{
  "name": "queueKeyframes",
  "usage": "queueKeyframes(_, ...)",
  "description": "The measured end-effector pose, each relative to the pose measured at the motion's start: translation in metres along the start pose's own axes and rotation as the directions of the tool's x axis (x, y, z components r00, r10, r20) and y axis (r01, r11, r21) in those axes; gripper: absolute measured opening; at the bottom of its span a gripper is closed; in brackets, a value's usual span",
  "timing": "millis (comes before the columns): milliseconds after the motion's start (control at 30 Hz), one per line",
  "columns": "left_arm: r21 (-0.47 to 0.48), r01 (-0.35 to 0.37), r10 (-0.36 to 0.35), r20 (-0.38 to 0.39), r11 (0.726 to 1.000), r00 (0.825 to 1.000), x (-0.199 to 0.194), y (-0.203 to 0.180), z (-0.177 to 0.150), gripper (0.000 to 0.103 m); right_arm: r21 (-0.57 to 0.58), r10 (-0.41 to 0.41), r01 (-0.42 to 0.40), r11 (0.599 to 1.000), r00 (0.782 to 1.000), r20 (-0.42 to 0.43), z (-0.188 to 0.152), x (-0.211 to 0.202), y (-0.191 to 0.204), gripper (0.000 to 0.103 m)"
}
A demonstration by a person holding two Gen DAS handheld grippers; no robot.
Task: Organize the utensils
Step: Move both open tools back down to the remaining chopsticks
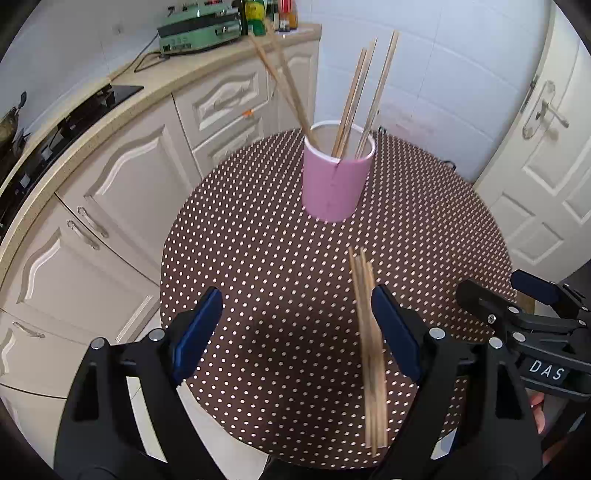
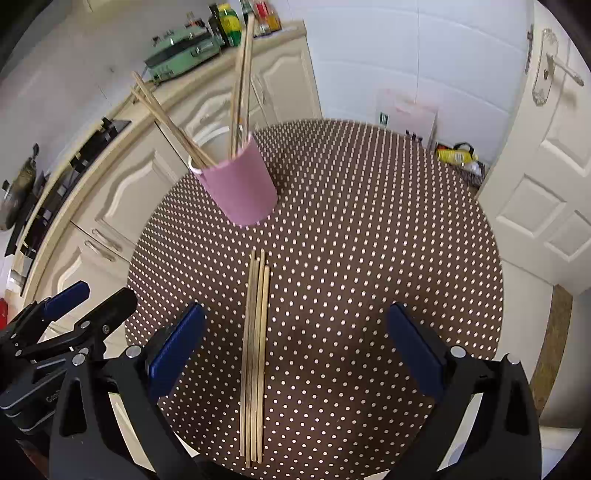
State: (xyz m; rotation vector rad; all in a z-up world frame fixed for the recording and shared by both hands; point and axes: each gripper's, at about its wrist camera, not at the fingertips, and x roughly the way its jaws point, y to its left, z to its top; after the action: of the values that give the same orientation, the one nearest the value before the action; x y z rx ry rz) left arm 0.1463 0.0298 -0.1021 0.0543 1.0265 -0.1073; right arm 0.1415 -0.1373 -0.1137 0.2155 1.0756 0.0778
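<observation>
A pink cup (image 1: 335, 181) stands on the round dotted table (image 1: 258, 258) and holds several wooden chopsticks (image 1: 354, 99). It also shows in the right wrist view (image 2: 240, 188). A bundle of several loose chopsticks (image 2: 255, 354) lies flat on the table near its front edge; it also shows in the left wrist view (image 1: 369, 343). My left gripper (image 1: 295, 321) is open and empty above the table, the bundle just inside its right finger. My right gripper (image 2: 295, 339) is open and empty, with the bundle between its fingers, nearer the left one. The right gripper also shows in the left wrist view (image 1: 517, 295).
Cream kitchen cabinets (image 1: 122, 192) and a counter with a green appliance (image 1: 199, 29) and bottles stand to the left. A white door (image 1: 546, 166) is on the right. A yellow bag (image 2: 456, 155) lies on the floor beyond the table.
</observation>
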Motion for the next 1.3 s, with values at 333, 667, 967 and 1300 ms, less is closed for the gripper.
queueKeyframes(333,0.018,-0.004,0.006,-0.123,1.000,0.992,0.042,0.015,-0.003,0.082,-0.049,-0.077,0.071,0.996,0.986,-0.148,-0.009,0.052,0.011,0.095)
queueKeyframes(667,0.024,0.013,-0.008,-0.223,1.000,0.975,0.076,0.017,-0.005,0.081,-0.087,-0.125,0.107,0.990,0.962,-0.244,-0.011,0.092,0.014,0.095)
queueKeyframes(967,0.008,0.028,-0.025,-0.287,1.000,0.958,0.102,0.024,-0.006,0.081,-0.125,-0.165,0.134,0.983,0.943,-0.289,-0.009,0.114,0.015,0.095)
queueKeyframes(1300,0.049,0.039,-0.021,-0.329,0.998,0.944,0.116,0.014,-0.005,0.081,-0.171,-0.191,0.142,0.975,0.931,-0.311,-0.013,0.139,0.020,0.095)
